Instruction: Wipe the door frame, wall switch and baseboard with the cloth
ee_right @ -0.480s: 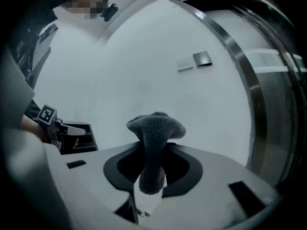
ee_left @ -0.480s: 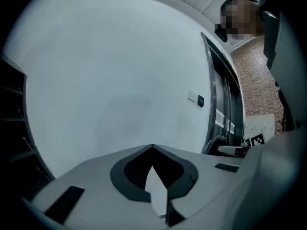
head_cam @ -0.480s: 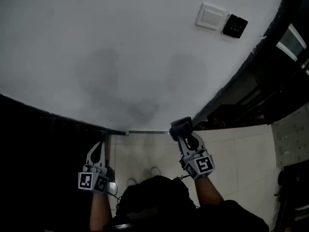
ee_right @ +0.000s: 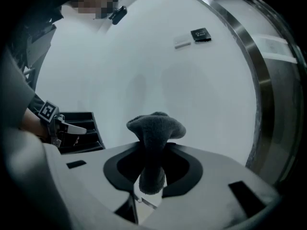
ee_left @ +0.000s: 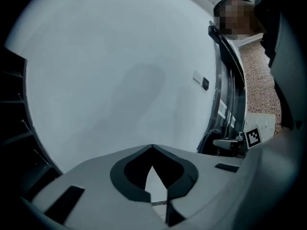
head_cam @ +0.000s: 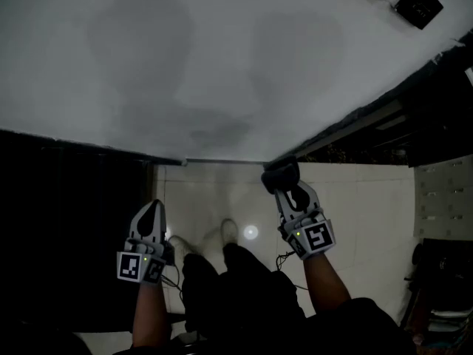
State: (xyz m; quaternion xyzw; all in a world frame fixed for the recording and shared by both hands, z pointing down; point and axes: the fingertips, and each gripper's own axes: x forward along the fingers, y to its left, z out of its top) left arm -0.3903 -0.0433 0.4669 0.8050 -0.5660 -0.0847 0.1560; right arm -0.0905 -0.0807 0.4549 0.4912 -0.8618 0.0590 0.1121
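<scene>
My right gripper (head_cam: pixel 284 185) is shut on a dark grey cloth (head_cam: pixel 280 174), whose bunched end sticks out past the jaws in the right gripper view (ee_right: pixel 155 126). In the head view the cloth lies by the foot of the white wall, where the thin baseboard strip (head_cam: pixel 222 161) meets the dark door frame (head_cam: pixel 369 117); I cannot tell whether it touches. The wall switch (ee_right: pixel 182 43) sits high on the wall beside a black tag (ee_right: pixel 200 34). My left gripper (head_cam: pixel 153 208) hangs lower left, shut and holding nothing; its tips meet (ee_left: pixel 152 148).
A dark slatted shelf unit (head_cam: pixel 66 220) stands against the wall at the left. Pale floor tiles (head_cam: pixel 369 198) lie below, with the person's shoes (head_cam: pixel 229 231) on them. The metal door frame (ee_right: pixel 256 80) runs up the right side.
The head view has tipped down, so the switch has slid to the top edge. The left gripper has dropped a little; the right gripper still holds the cloth by the wall's foot.
</scene>
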